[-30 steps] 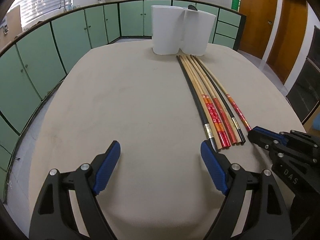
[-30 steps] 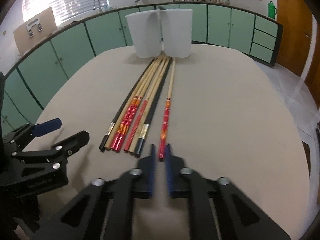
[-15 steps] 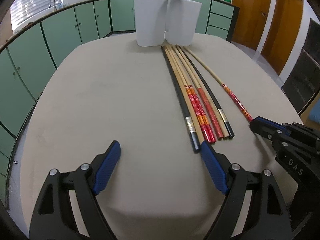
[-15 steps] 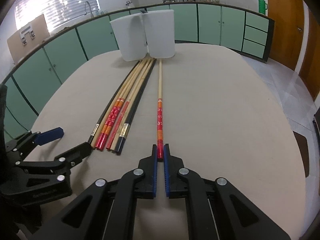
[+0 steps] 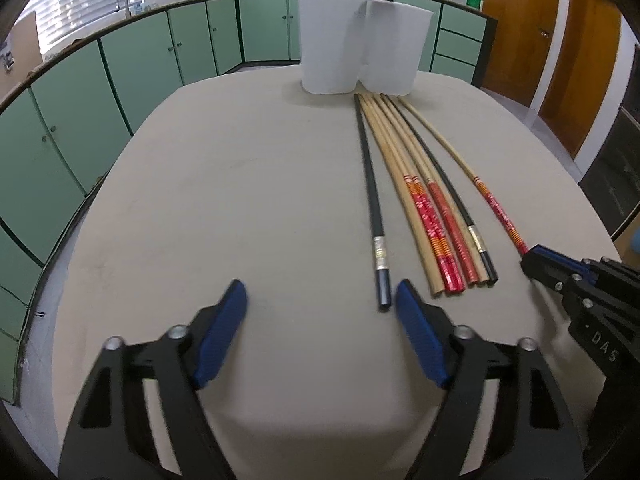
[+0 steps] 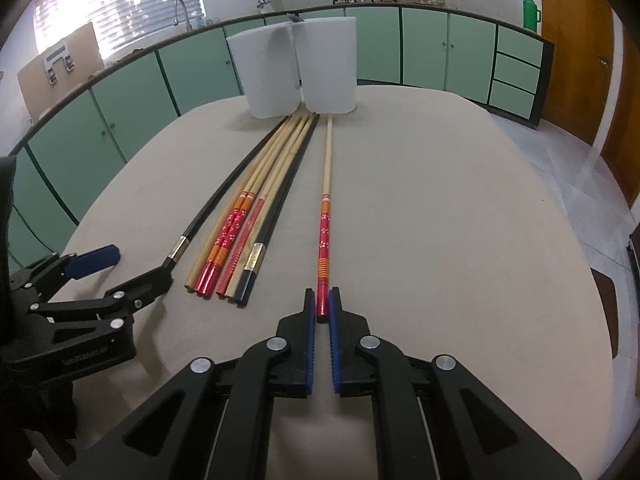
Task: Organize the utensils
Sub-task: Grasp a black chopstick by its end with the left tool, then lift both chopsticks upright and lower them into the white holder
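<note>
Several long chopsticks lie on the beige table (image 5: 240, 200), tips toward two white holder cups (image 5: 360, 40) at the far edge. My right gripper (image 6: 322, 304) is shut on the red-ended chopstick (image 6: 325, 224), which lies apart to the right of the bundle (image 6: 248, 232). My left gripper (image 5: 320, 304) is open; its right finger (image 5: 416, 328) sits just beside the end of the black chopstick (image 5: 376, 232). The right gripper shows in the left wrist view (image 5: 536, 260), and the left gripper shows in the right wrist view (image 6: 132, 268).
The white cups (image 6: 300, 68) stand side by side at the table's far edge. Green cabinets (image 5: 120, 80) ring the room. Wooden doors (image 5: 560, 40) stand at the right.
My right gripper has dragged the red-ended chopstick rightward, away from the bundle. My left gripper has moved toward the black chopstick, and that chopstick now lies apart from the others.
</note>
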`<state>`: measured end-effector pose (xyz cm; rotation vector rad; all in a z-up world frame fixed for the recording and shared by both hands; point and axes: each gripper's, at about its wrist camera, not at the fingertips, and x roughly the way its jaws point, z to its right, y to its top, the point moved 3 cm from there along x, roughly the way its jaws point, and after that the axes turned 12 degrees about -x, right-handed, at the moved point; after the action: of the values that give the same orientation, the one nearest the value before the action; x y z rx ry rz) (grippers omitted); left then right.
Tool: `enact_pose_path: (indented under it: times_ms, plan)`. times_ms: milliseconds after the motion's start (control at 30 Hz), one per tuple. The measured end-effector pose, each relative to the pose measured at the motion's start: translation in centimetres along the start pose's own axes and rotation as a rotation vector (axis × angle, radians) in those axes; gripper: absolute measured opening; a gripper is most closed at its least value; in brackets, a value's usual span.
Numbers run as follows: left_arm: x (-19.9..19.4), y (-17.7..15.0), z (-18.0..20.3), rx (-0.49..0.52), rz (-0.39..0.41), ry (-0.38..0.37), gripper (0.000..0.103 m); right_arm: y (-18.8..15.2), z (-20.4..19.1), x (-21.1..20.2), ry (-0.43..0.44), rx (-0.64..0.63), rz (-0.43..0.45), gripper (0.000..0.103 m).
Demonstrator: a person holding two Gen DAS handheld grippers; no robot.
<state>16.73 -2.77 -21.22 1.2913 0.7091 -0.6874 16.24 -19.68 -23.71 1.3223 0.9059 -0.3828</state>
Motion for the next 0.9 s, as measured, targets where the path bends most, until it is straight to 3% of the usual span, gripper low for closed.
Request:
enact_pose_path:
  times_ms: [100, 167, 333, 700, 900]
  plan:
    - [0.0, 0.0, 0.4, 0.012, 0.004, -0.009, 0.054, 0.0, 0.1, 0.0, 0.007, 0.008, 0.002, 0.007]
    - [-0.1, -0.1, 0.7, 0.024, 0.008, -0.018, 0.036, 0.0, 0.0, 0.1, 0.007, 0.007, 0.002, 0.006]
    - [-0.1, -0.3, 1.8, 0.055, 0.010, -0.041, 0.008, 0.0, -0.1, 0.1, 0.004, 0.005, 0.004, 0.006]
    - [-0.6, -0.3, 1.8, 0.038, 0.022, -0.054, 0.006, -0.1, 0.4, -0.6, 0.003, 0.024, 0.034, 0.006]
    - [-3.3, 0.8, 1.6, 0.049, 0.087, -0.060, 0.006, 0.6, 0.7, -2.5, 0.001, 0.027, 0.093, 0.005]
